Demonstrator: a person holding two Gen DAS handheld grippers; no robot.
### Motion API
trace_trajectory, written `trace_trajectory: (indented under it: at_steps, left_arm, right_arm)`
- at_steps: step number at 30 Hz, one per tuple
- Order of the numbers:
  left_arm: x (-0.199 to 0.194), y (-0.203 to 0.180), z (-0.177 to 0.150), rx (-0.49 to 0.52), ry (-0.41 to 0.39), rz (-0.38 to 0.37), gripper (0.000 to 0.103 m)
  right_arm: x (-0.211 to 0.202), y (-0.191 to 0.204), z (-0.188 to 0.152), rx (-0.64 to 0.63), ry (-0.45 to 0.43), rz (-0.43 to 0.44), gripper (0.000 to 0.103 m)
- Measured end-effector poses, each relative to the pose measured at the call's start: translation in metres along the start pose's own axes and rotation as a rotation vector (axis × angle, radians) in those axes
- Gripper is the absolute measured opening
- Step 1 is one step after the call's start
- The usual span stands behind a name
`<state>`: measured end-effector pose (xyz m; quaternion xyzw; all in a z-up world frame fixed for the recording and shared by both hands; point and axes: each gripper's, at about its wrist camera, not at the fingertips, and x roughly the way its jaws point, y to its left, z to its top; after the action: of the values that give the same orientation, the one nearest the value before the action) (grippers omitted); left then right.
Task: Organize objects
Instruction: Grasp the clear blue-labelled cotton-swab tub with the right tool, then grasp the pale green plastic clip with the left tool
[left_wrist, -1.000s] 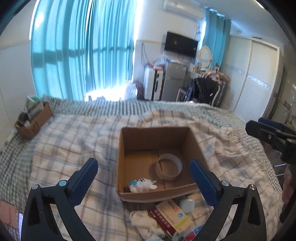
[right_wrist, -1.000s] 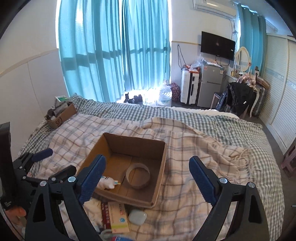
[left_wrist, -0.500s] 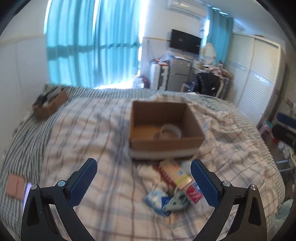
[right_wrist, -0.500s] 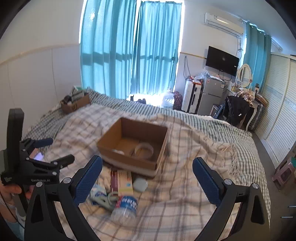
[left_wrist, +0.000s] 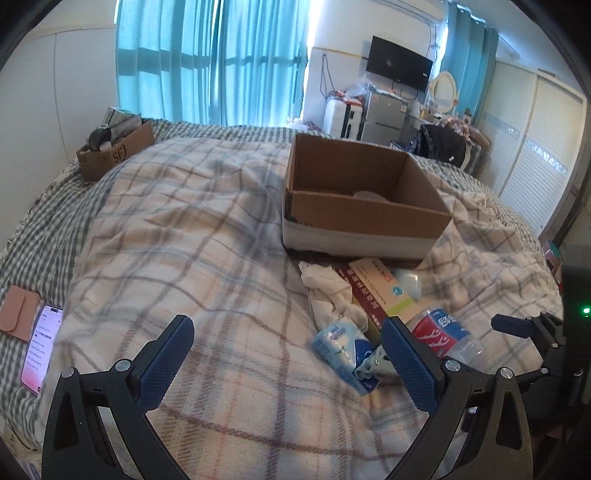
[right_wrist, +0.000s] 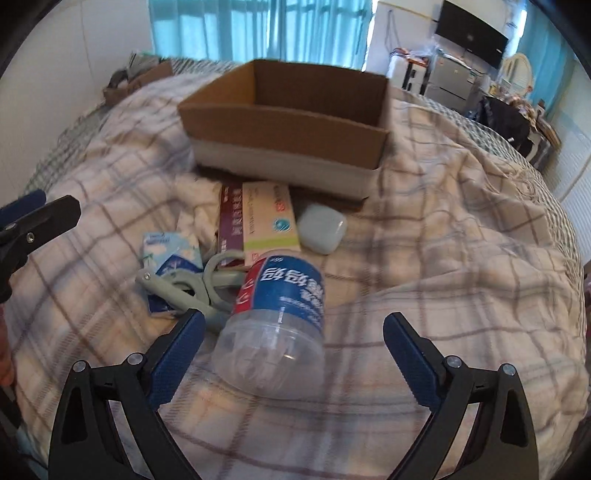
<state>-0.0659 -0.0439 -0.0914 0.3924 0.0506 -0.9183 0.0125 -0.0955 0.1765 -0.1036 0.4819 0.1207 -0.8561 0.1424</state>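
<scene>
An open cardboard box (left_wrist: 365, 218) (right_wrist: 284, 125) stands on the plaid blanket, with a pale ring (left_wrist: 369, 195) just showing inside. In front of it lie a white cloth (left_wrist: 328, 295), a dark red box (right_wrist: 231, 221), a yellow-green medicine box (right_wrist: 269, 218), a pale round case (right_wrist: 321, 229), a blue tissue pack (right_wrist: 170, 258), a grey clip (right_wrist: 184, 288) and a clear bottle with a blue label (right_wrist: 280, 310). My right gripper (right_wrist: 294, 319) hangs low over the bottle; its jaws are closing, with the bottle's base between them untouched. My left gripper (left_wrist: 286, 332) is open over bare blanket, left of the pile.
A smaller cardboard box (left_wrist: 114, 151) full of things sits at the bed's far left corner. A phone (left_wrist: 40, 347) and a pink wallet (left_wrist: 18, 310) lie at the left edge. A wardrobe, fridge and curtains stand beyond the bed.
Both grippers have come down toward the bed. The right one dropped close over the bottle. The left one drew back from the box, so the pile now lies ahead of it.
</scene>
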Motion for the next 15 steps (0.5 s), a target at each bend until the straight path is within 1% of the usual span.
trace_trajectory:
  at_steps: [1,2,3,4,5,7,10,12,15]
  left_arm:
    - [0.001,0.000,-0.002,0.001,0.004,0.000,0.103]
    - [0.003,-0.001,-0.003,0.003,0.012,-0.001,0.103]
    - [0.005,-0.002,-0.004,0.005,0.019,0.000,0.103]
    - [0.007,-0.003,-0.004,0.009,0.028,0.006,0.103]
    - [0.008,-0.004,-0.005,0.012,0.032,0.012,0.103]
    - [0.010,-0.008,-0.007,0.020,0.041,0.016,0.103]
    - [0.014,-0.020,-0.014,0.049,0.065,-0.002,0.103]
    - [0.015,-0.032,-0.018,0.097,0.070,-0.002,0.103]
    - [0.016,-0.048,-0.019,0.150,0.070,-0.007,0.103]
  right_arm:
    - [0.004,0.003,0.000,-0.018,0.017,-0.005,0.091]
    - [0.007,0.004,0.001,-0.026,0.030,0.001,0.083]
    - [0.010,0.005,0.001,-0.028,0.044,0.013,0.078]
    - [0.015,0.005,0.000,-0.029,0.065,0.029,0.070]
    - [0.020,0.006,-0.002,-0.035,0.088,0.040,0.066]
    - [0.020,0.007,-0.004,-0.045,0.086,0.036,0.066]
    - [0.008,0.002,-0.007,-0.028,0.043,0.062,0.064]
    - [-0.004,-0.004,-0.005,-0.014,0.005,0.049,0.064]
    - [-0.029,-0.025,-0.004,0.006,-0.051,0.004,0.063]
